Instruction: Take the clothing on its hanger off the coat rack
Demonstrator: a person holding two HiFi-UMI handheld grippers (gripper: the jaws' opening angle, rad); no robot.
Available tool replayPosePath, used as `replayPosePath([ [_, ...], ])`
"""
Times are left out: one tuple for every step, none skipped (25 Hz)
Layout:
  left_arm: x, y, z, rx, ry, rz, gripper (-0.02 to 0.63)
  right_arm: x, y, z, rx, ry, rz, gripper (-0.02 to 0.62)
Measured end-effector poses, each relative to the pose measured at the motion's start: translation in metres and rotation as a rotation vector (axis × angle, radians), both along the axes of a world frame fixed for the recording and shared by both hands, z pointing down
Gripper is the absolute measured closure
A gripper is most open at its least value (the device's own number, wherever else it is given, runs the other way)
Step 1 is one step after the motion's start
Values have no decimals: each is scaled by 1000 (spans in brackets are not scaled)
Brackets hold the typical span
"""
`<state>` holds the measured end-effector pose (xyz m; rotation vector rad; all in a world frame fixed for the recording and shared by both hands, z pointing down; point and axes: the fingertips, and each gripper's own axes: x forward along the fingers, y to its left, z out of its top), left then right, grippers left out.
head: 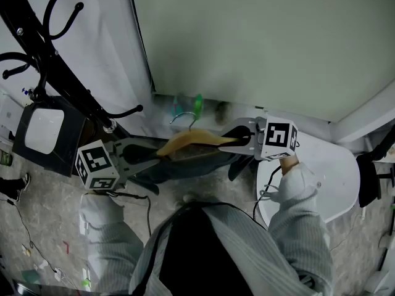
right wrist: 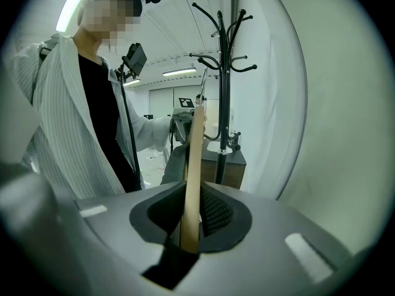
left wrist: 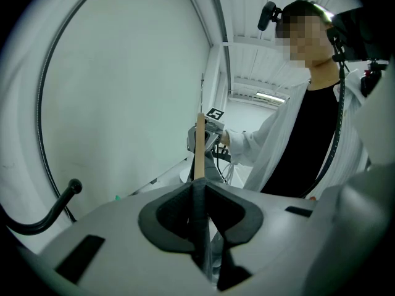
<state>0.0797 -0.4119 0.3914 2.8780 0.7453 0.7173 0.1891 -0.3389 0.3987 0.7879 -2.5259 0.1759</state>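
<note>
A wooden hanger (head: 191,142) with a metal hook (head: 184,117) carries dark clothing (head: 179,166). It hangs free of the black coat rack (head: 58,73), held level between both grippers. My left gripper (head: 145,155) is shut on the hanger's left end, where the dark cloth covers it (left wrist: 199,217). My right gripper (head: 237,137) is shut on the bare wooden right end (right wrist: 192,171). In the right gripper view the coat rack (right wrist: 223,73) stands beyond the hanger, apart from it. In the left gripper view the hanger (left wrist: 200,147) runs edge-on toward the right gripper.
A pale green wall panel (head: 259,36) stands straight ahead. At the right is a white round table (head: 336,171). A dark-framed white panel (head: 44,130) leans at the left, by the rack's foot. Cables lie on the speckled floor (head: 43,227).
</note>
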Motion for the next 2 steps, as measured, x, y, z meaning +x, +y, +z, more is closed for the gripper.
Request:
replayPosePath([
  [0, 1, 0, 0, 0, 0, 540, 0, 1, 0, 1, -1, 1, 541],
  [0, 2, 0, -1, 0, 0, 540, 0, 1, 0, 1, -1, 2, 541],
])
